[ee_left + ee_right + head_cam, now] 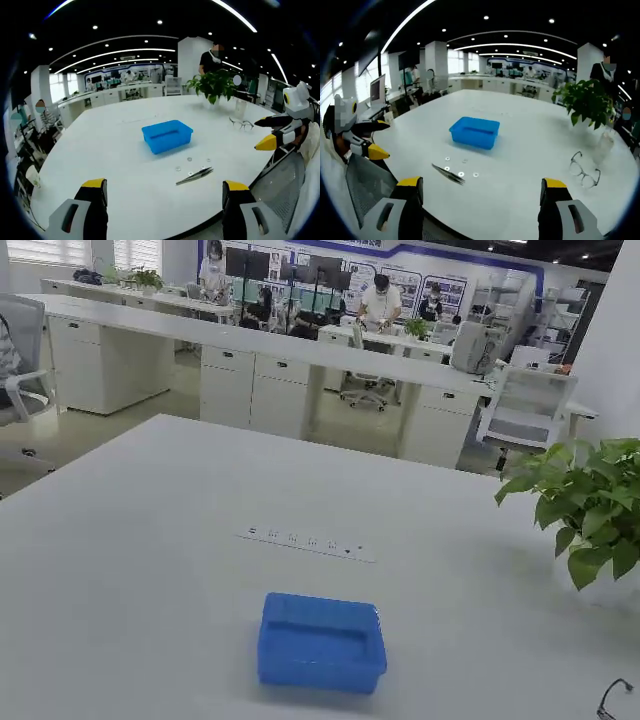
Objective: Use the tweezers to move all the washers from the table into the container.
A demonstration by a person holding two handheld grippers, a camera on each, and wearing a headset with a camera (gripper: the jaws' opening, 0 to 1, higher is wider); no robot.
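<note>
My left tongs [164, 186] are held at the near edge of the white counter [115, 150]. Their jaws stand wide apart with nothing between them, and they touch nothing.

Ahead of them and slightly to the right, the blue container [167, 135] sits upright, open side up, about the middle of the counter. In the head view, a power strip [308, 541] lies flat in the counter just beyond it.

Nearer to me than the container, and a little to its right in the left gripper view, the washers [189, 159] lie loose on the counter. In the right gripper view I count five small rings, spread over a small patch and all apart from the container. The tweezers [195, 175] lie flat on the near side of that patch, just beside the closest washers. I cannot tell which end is the tip. Neither of my tongs touches them.

Farther right, a pair of glasses [584, 172] rests on the counter, well apart from the container. Beyond them, a leafy green plant [585, 102] stands near the counter's right side.

My right tongs [481, 182] are also at the near edge, to the right of the tweezers. Their jaws are spread wide and hold nothing.
</note>
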